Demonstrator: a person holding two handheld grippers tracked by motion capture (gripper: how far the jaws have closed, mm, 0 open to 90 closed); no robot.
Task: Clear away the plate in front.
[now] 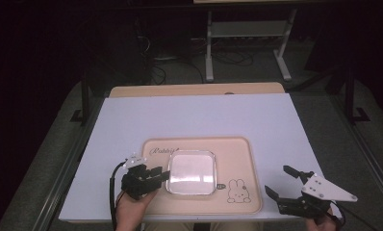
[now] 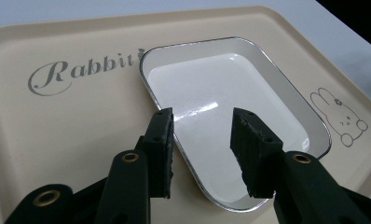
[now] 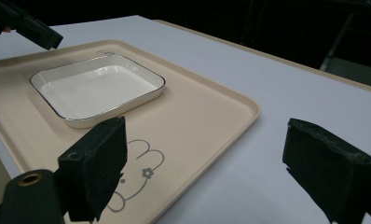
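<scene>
Lower middle of the high view: white dish [image 1: 192, 172] on beige rabbit tray [image 1: 237, 149], left gripper [image 1: 161, 173] hovering at dish's left rim, jaws parted, nothing held. Lower right, off tray: right gripper [image 1: 282, 182], wide open, empty too.

Overhead light fell on my white table [image 1: 199, 115] while the room behind stayed nearly black. Glare streaked the white dish [image 2: 230, 107]. My near jaws looked soft and blurred; the high view was grainy.
</scene>
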